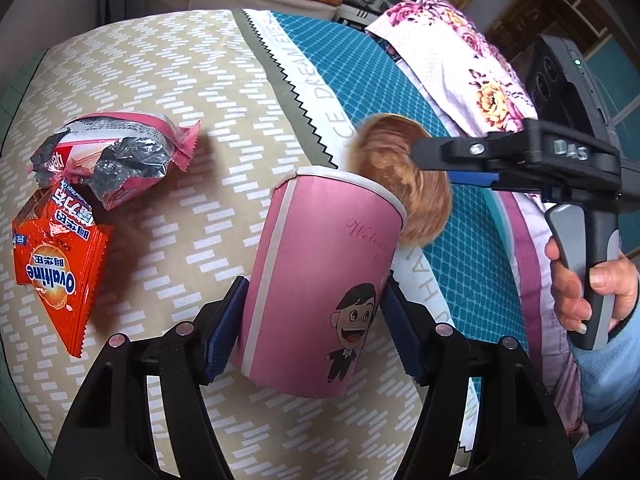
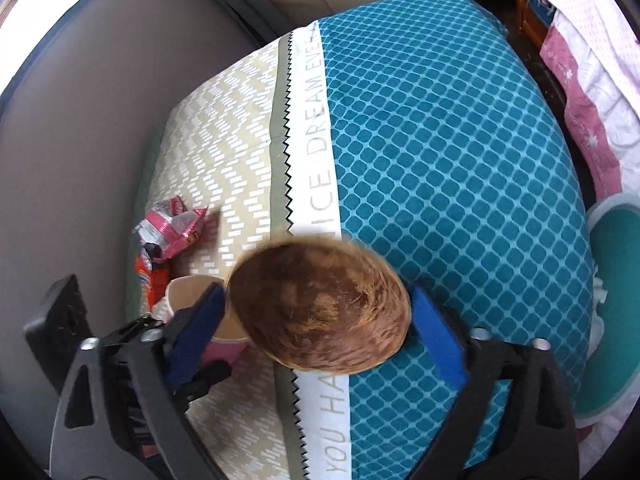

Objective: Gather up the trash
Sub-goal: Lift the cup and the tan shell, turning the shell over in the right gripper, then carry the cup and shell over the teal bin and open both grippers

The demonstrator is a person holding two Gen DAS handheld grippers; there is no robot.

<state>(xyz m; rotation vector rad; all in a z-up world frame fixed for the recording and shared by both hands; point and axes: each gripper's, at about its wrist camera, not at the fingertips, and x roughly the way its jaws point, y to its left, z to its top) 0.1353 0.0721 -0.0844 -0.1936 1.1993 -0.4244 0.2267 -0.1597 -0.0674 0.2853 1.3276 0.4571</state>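
Observation:
My left gripper (image 1: 312, 332) is shut on a pink paper cup (image 1: 320, 280) with a cartoon figure, tilted above the beige cloth. The cup's rim also shows in the right wrist view (image 2: 188, 284). A brown round shell (image 2: 320, 304) sits between the blue pads of my right gripper (image 2: 318, 300), which touch its two sides. In the left wrist view the shell (image 1: 392, 184) hangs just behind the cup's rim, with the right gripper (image 1: 436, 164) reaching in from the right. A crumpled pink and silver wrapper (image 1: 116, 152) and an orange Ovaltine packet (image 1: 60, 268) lie to the left.
The surface is a beige patterned cloth (image 1: 168, 80) joined to a teal checked one (image 2: 440, 160). A floral cloth (image 1: 460, 60) lies at the far right. A teal round container (image 2: 612, 300) stands beyond the right edge. A hand (image 1: 576, 292) holds the right gripper's handle.

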